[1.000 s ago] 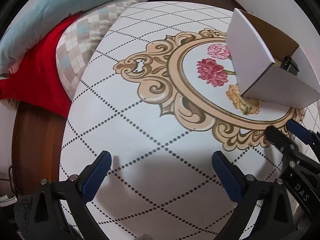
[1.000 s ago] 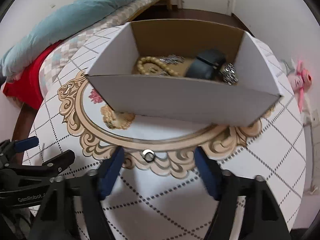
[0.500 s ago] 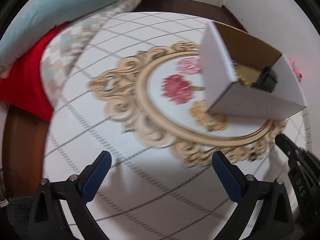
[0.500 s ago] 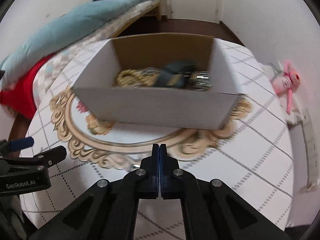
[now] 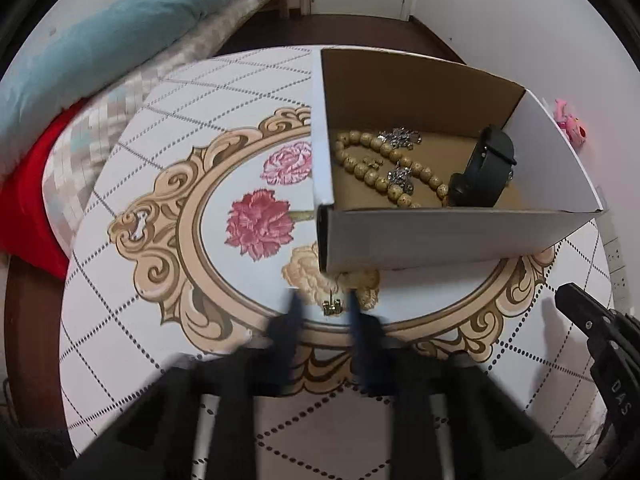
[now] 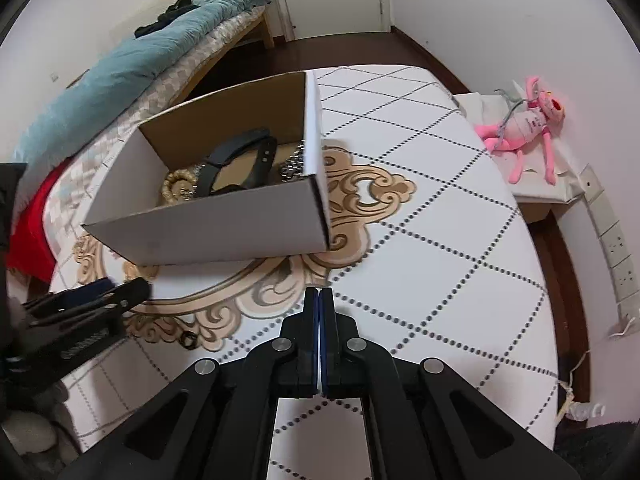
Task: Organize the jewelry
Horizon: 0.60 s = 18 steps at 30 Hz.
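Observation:
A white cardboard box (image 5: pixel 440 236) stands on the patterned table; it also shows in the right wrist view (image 6: pixel 224 224). Inside lie a wooden bead bracelet (image 5: pixel 380 164), silver pieces (image 5: pixel 400 136) and a black wristband (image 5: pixel 484 168). A small gold earring (image 5: pixel 333 307) lies on the table just in front of the box, between the blurred fingers of my left gripper (image 5: pixel 323 312), which stands partly open around it. My right gripper (image 6: pixel 319 300) is shut and empty, right of the box. A small ring (image 6: pixel 188 339) lies on the table to its left.
A bed with a blue pillow (image 5: pixel 100 40) and red sheet (image 5: pixel 28 200) borders the table on the left. A pink plush toy (image 6: pixel 524 128) lies on a low white stand to the right. Wall sockets (image 6: pixel 616 248) are at far right.
My left gripper moved forward toward the box and narrowed its jaws around the gold earring. My right gripper shut, empty, and swung right, leaving the ring on the table.

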### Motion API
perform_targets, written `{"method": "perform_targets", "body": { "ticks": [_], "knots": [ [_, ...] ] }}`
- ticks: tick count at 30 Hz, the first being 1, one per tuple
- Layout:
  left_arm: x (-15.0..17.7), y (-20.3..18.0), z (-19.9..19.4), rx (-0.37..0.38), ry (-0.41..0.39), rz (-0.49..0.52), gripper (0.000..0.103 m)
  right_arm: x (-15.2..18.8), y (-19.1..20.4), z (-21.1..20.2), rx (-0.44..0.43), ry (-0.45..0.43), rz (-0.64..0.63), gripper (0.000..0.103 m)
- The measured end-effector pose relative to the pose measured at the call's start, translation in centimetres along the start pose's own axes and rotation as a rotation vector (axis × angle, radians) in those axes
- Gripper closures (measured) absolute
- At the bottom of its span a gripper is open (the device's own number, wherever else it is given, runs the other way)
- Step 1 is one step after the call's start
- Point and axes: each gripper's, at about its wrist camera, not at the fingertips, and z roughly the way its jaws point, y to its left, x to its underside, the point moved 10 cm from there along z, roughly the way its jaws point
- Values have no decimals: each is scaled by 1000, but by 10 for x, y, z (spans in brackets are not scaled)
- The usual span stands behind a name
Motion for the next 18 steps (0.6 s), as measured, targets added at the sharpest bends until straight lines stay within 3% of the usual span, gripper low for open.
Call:
{"method": "perform_targets", "body": {
  "ticks": [8, 10, 11, 12, 18],
  "knots": [
    [18, 28, -19, 4, -8, -26, 97, 10, 40, 5, -182, 81, -3, 98],
    [25, 38, -25, -2, -4, -37, 97, 13, 57, 4, -211, 74, -52, 75],
    [29, 41, -28, -5, -4, -43, 97, 15, 65, 5, -219, 76, -73, 69],
    [33, 48, -31, -11, -2, -53, 97, 16, 71, 4, -217, 76, -91, 63],
    [47, 66, -34, -24, 15, -87, 97, 32, 98, 18, -136, 89, -200, 63]
  ]
}}
